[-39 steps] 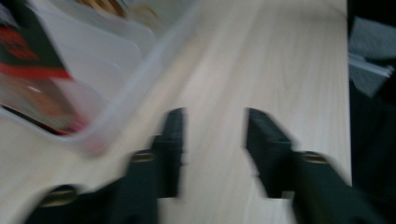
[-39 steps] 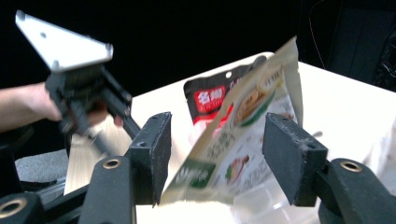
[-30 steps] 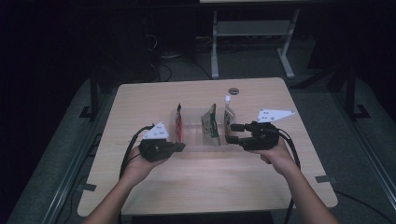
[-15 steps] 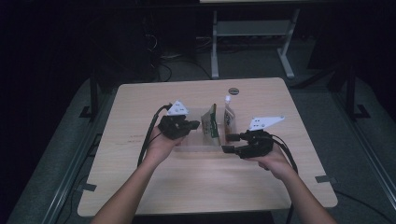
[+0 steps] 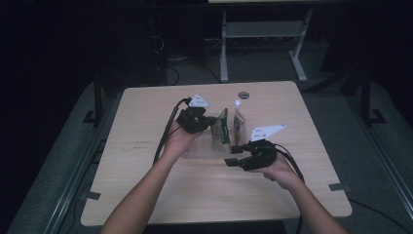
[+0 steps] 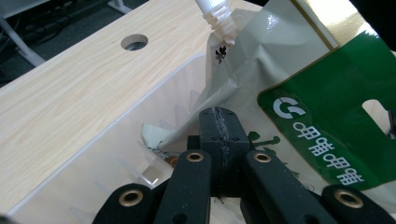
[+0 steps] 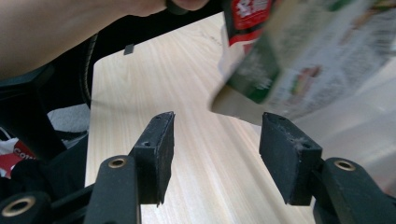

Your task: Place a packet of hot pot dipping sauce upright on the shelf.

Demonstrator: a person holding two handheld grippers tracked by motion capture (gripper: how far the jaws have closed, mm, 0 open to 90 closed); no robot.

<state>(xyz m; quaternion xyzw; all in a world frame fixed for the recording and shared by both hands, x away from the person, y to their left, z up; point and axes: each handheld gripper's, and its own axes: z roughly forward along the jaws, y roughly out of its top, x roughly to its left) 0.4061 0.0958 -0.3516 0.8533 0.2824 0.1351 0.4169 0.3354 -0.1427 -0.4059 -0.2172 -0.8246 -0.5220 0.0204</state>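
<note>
High view: the wooden table [image 5: 146, 161] is the biggest thing here, and a clear plastic rack [image 5: 207, 146] sits near its middle. Two flat pouches stand up in the rack. The green pouch [image 5: 222, 126] is at the rack's left side, and the pouch with the white spout [image 5: 239, 119] stands just beside it, a little farther back. A small round hole [image 5: 243, 94] in the table lies behind the rack.

The left gripper [image 5: 210, 121] is at the rack's left side, touching the green pouch. In the left gripper view its jaws are pressed tight together, with nothing between them, and they push against the green pouch [image 6: 327, 135].

The right gripper [image 5: 234, 155] waits at the rack's front right corner. Its jaws are about half open and hold nothing.

It looks like the pouches are being set straight in the rack. Next, the left gripper should nudge gently, so the pouch does not tip over.
</note>
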